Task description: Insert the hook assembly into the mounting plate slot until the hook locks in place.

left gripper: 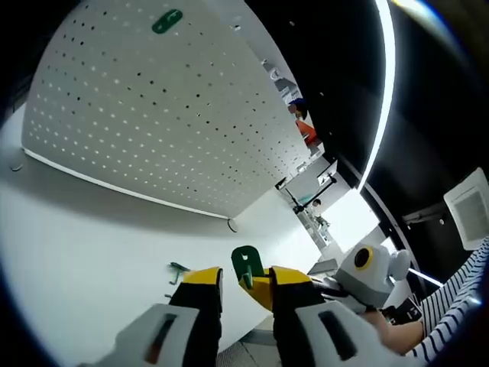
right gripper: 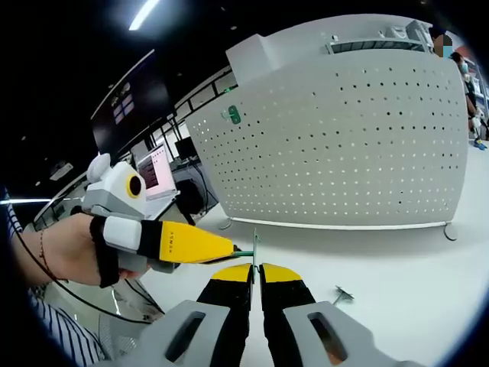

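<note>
Yellow pads tip your left gripper (left gripper: pixel 246 284), and between them you pinch a small green mounting plate (left gripper: pixel 246 264), standing upright above the pads. From the right gripper view, the same gripper (right gripper: pixel 229 251) comes in from 9 o'clock, your hand (right gripper: pixel 65 252) around its body, and the plate (right gripper: pixel 254 246) looks edge-on there, very thin. Your right gripper (right gripper: pixel 255 277) has its jaws pressed nearly together just under that plate; whether they touch it I cannot tell from here.

On the white table (left gripper: pixel 84 252), at about 10 o'clock from your left pads, lies a small green hook (left gripper: pixel 178 267). From the right gripper view, the hook (right gripper: pixel 341 293) rests at 3 o'clock from the pads, near them.

Farther out stands the white pegboard (left gripper: pixel 153 115), upright on the table, with another green plate (left gripper: pixel 166 21) fixed high on it, at 11 o'clock. In the right gripper view this board (right gripper: pixel 344 145) fills 1 o'clock.
</note>
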